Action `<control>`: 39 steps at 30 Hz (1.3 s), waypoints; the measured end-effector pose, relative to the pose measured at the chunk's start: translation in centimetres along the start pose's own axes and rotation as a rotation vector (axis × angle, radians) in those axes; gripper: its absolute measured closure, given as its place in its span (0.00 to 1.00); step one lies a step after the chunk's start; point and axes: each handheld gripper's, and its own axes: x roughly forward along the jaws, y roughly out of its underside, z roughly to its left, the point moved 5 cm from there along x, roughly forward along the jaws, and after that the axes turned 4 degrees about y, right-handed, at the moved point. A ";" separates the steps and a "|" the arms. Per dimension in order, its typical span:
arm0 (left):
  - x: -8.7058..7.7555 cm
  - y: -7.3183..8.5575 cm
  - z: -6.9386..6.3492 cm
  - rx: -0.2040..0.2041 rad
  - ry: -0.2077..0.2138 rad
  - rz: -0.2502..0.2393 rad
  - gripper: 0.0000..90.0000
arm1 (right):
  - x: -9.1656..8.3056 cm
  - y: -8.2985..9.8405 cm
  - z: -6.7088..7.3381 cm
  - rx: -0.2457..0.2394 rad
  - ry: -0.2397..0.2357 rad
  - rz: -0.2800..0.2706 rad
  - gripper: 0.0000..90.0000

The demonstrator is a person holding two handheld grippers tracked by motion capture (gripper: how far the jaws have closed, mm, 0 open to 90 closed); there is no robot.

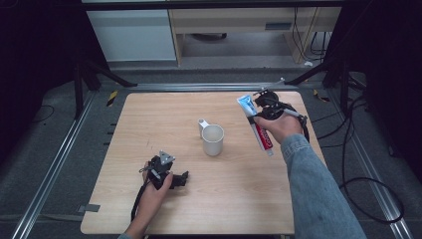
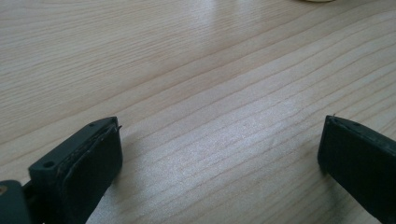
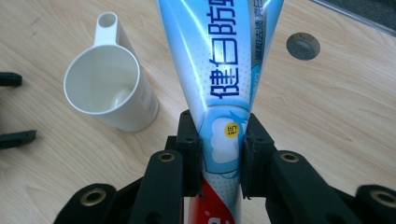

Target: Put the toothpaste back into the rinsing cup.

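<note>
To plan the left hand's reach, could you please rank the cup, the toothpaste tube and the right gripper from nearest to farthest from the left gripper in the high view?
1. Cup, table centre.
2. Toothpaste tube, right of the cup.
3. Right gripper, far right, clamping the tube.

Cup (image 1: 213,140) mid-table (image 1: 149,119); rest free.

The right gripper (image 3: 220,154) has matt black jaws, each link pinned with a brass-ringed screw hole, and small screws dot the blocks behind its flat pads. A black cable loops from its body toward 3 o'clock of the high view. The right arm wears a blue denim sleeve (image 1: 318,189). The left gripper (image 1: 185,178) is black too, with a grey three-cornered plate (image 1: 166,157) on top, and its thick, dull pads are frayed along the edges.
</note>
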 end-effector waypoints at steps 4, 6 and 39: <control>0.0 0.0 0.0 0.000 0.000 0.000 0.00 | -0.4 -0.7 0.1 0.010 -0.002 -0.041 0.81; 0.0 0.0 0.0 0.000 0.000 0.000 0.00 | -0.5 -0.9 0.1 0.015 -0.004 -0.061 0.81; 0.0 0.0 0.0 0.001 0.001 -0.001 0.00 | -1.1 -5.3 3.8 0.024 -0.011 -0.348 0.81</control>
